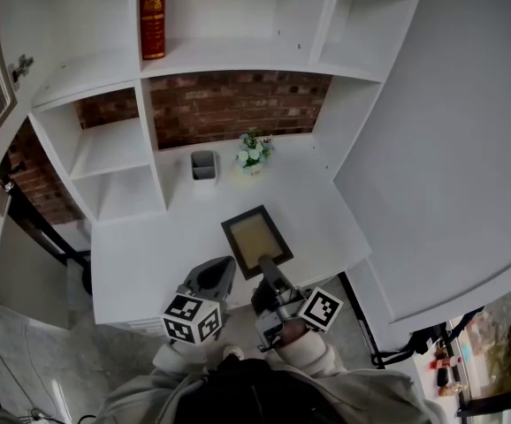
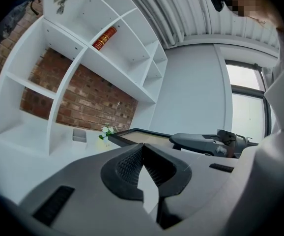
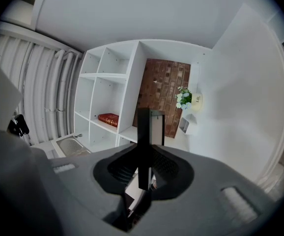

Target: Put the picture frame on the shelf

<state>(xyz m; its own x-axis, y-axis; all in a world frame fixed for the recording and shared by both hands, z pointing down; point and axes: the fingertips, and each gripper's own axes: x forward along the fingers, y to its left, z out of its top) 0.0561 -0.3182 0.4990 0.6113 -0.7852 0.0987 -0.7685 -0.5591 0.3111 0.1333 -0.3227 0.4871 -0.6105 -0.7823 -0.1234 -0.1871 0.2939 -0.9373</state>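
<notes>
Right hand-held gripper (image 1: 268,268) on picture frame (image 1: 254,235), flowers (image 1: 254,151) beyond

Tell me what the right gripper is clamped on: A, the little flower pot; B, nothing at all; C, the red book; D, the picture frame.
D: in the right gripper view, the right gripper has its jaws pressed on the dark edge of the picture frame, which sticks out ahead of them.

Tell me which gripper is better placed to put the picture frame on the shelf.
Right. The right gripper has its jaws shut on the picture frame; the left gripper, beside it, is shut and empty.
</notes>
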